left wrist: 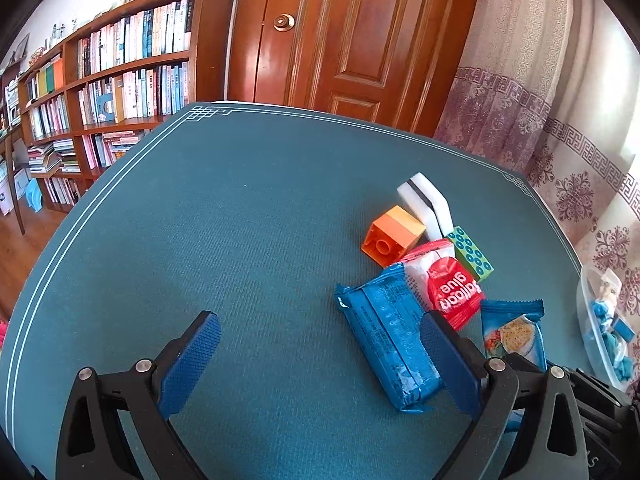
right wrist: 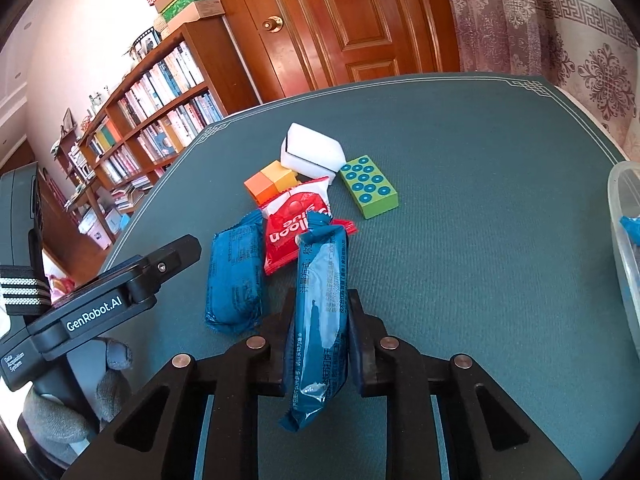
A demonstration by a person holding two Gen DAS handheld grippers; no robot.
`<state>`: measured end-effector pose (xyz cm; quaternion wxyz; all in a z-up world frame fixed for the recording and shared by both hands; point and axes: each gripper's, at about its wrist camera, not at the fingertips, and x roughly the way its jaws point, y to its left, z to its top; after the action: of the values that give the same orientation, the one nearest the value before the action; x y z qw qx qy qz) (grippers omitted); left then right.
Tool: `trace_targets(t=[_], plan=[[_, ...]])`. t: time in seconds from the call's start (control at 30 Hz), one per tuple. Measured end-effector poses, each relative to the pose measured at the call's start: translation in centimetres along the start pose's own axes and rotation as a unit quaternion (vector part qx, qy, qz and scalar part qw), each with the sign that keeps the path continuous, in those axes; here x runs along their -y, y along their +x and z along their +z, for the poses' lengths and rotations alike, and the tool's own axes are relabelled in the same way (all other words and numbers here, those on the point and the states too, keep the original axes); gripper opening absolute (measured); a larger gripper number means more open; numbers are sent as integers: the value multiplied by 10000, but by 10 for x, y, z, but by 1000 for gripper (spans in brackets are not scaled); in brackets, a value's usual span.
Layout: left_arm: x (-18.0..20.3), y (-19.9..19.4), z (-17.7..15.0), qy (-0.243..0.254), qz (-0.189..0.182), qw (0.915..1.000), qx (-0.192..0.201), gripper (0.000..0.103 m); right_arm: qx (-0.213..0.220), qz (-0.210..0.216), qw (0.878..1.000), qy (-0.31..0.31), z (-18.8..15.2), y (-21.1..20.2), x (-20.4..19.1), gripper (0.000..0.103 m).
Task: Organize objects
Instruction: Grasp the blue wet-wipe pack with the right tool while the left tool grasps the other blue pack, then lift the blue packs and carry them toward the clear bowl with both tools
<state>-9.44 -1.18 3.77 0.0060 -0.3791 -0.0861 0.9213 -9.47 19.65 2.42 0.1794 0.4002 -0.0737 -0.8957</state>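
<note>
My right gripper [right wrist: 319, 312] is shut on a blue cracker packet [right wrist: 322, 300] and holds it upright on its edge; the same packet shows in the left wrist view [left wrist: 514, 334]. My left gripper [left wrist: 320, 360] is open and empty above the table, its right finger beside a second blue packet [left wrist: 390, 340] lying flat, which also shows in the right wrist view [right wrist: 236, 276]. A red snack bag [right wrist: 296, 220] lies behind them. An orange-yellow block [right wrist: 272, 184], a white sponge [right wrist: 312, 152] and a green studded block [right wrist: 370, 186] sit further back.
A clear plastic container [right wrist: 624, 256] with blue wrapped items stands at the table's right edge, also in the left wrist view [left wrist: 592, 320]. The green table mat [right wrist: 480, 240] covers the table. A bookshelf, a wooden door and a curtain stand behind.
</note>
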Motion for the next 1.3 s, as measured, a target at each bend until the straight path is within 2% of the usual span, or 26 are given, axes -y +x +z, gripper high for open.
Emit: trace_targets(t=[0.2, 0.37, 0.5, 0.63, 0.77, 0.83, 0.9, 0.97, 1.0, 1.13, 1.2, 1.23, 1.27, 1.3], plan=[[26, 3, -4, 385, -30, 9992, -88, 102, 20, -31, 10000, 8, -10, -7, 6, 22], [34, 17, -2, 417, 38, 9988, -255, 102, 115, -25, 9999, 105, -13, -17, 14, 22], [34, 27, -1, 353, 36, 9986, -393, 102, 277, -268, 9993, 34, -14, -27, 17, 22], [33, 33, -2, 314, 48, 9983, -498, 100, 400, -706, 9965, -204, -15, -33, 14, 22], [29, 34, -3, 264, -21, 9982, -544, 93, 465, -1129, 9911, -531, -17, -32, 8, 22], [29, 33, -3, 307, -44, 9981, -526, 88, 461, -1186, 9898, -635, -19, -31, 5, 22], [29, 32, -3, 330, -52, 9982, -502, 79, 421, -1132, 9903, -690, -20, -29, 3, 23], [27, 30, -2, 336, -66, 9982, -495, 64, 418, -1050, 9907, -759, -21, -28, -1, 23], [26, 30, -2, 324, -55, 9982, -494, 61, 415, -1012, 9909, -790, -21, -29, -3, 24], [18, 26, -2, 227, -76, 9984, -508, 50, 346, -529, 9953, -735, -24, -32, -4, 31], [15, 23, -2, 191, -85, 9985, -496, 47, 255, -315, 9968, -689, -27, -33, -2, 44], [14, 22, -1, 176, -92, 9986, -491, 46, 235, -254, 9972, -662, -29, -35, 0, 56], [13, 21, -1, 161, -101, 9986, -484, 46, 228, -233, 9973, -651, -31, -36, 2, 62], [11, 20, -1, 149, -115, 9987, -477, 46, 222, -260, 9972, -659, -32, -38, 4, 62]])
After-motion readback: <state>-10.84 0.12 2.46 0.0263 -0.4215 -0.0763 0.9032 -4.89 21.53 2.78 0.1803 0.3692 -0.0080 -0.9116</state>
